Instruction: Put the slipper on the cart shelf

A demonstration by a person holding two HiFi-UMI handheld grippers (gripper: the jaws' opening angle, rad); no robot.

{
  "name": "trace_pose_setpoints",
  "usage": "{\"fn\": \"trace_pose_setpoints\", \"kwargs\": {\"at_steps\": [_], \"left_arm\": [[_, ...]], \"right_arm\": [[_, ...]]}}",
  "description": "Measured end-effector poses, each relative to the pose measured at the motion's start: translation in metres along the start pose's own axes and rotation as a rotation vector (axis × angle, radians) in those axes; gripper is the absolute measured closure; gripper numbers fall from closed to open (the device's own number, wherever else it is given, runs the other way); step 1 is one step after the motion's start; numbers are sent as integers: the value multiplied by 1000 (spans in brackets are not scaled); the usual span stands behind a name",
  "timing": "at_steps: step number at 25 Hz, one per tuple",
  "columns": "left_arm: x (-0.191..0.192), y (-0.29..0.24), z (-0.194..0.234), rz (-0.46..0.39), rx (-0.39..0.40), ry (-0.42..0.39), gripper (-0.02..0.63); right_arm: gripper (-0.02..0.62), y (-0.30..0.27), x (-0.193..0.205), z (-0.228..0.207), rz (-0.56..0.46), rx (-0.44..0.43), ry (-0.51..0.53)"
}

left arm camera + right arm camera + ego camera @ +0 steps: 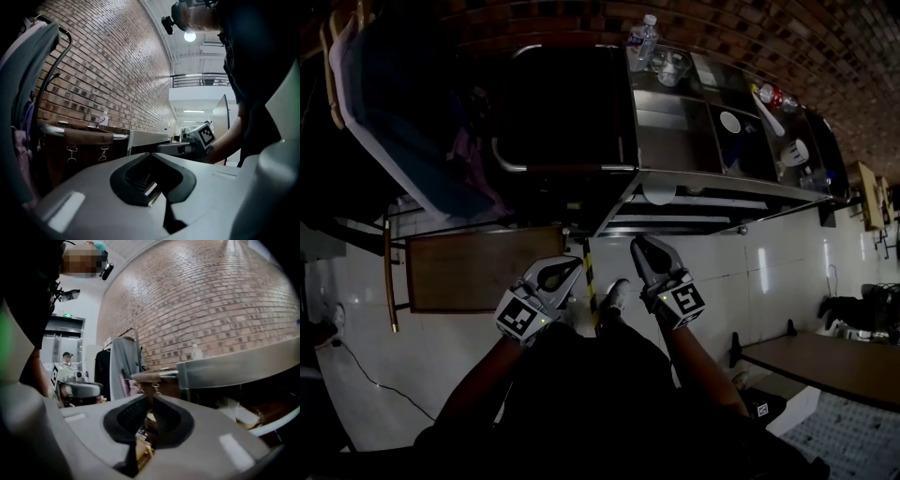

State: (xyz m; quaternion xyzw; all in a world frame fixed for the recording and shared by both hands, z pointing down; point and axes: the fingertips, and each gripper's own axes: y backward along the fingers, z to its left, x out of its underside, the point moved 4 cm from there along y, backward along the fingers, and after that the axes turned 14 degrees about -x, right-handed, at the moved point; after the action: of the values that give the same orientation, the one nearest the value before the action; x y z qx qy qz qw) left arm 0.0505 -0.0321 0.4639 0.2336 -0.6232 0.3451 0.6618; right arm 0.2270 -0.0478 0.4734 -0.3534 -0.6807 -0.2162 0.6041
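A pale slipper [658, 193] lies on a lower shelf of the steel cart [712, 183]; the right gripper view shows the slipper [245, 417] under the cart's top. My left gripper [572, 268] and right gripper [639, 247] hover side by side over the white floor, short of the cart. Both point level towards it. The left gripper [151, 153] has its jaws together with nothing between them. In its own view the right gripper [151, 397] also shows closed, empty jaws.
A dark laundry bag [562, 103] hangs at the cart's left end. Bottles [643, 37] and dishes stand on the cart's top. Hanging clothes [384, 103] are at the left, and a wooden table [478, 267] stands near my left gripper. A bench [825, 361] is at the right.
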Motion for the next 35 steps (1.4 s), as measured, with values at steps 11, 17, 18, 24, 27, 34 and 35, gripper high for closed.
{"fn": "trace_pose_setpoints", "kwargs": {"at_steps": [11, 17, 18, 24, 27, 34, 35], "left_arm": [[4, 55, 12, -14, 34, -9, 603], [-5, 77, 3, -29, 6, 3, 604], [-6, 82, -1, -28, 4, 1, 604], [1, 116, -27, -15, -38, -41, 604], [0, 134, -44, 0, -67, -38, 604], [-6, 173, -70, 31, -135, -20, 604], [-5, 177, -70, 35, -139, -20, 604]], "right_arm": [[595, -17, -30, 103, 2, -98, 38], [595, -12, -33, 123, 16, -144, 40], [595, -11, -33, 125, 15, -151, 41], [595, -2, -24, 146, 22, -216, 23], [595, 4, -21, 164, 36, -263, 31], [595, 7, -8, 212, 81, -388, 19], [595, 5, -8, 218, 82, -402, 19]]}}
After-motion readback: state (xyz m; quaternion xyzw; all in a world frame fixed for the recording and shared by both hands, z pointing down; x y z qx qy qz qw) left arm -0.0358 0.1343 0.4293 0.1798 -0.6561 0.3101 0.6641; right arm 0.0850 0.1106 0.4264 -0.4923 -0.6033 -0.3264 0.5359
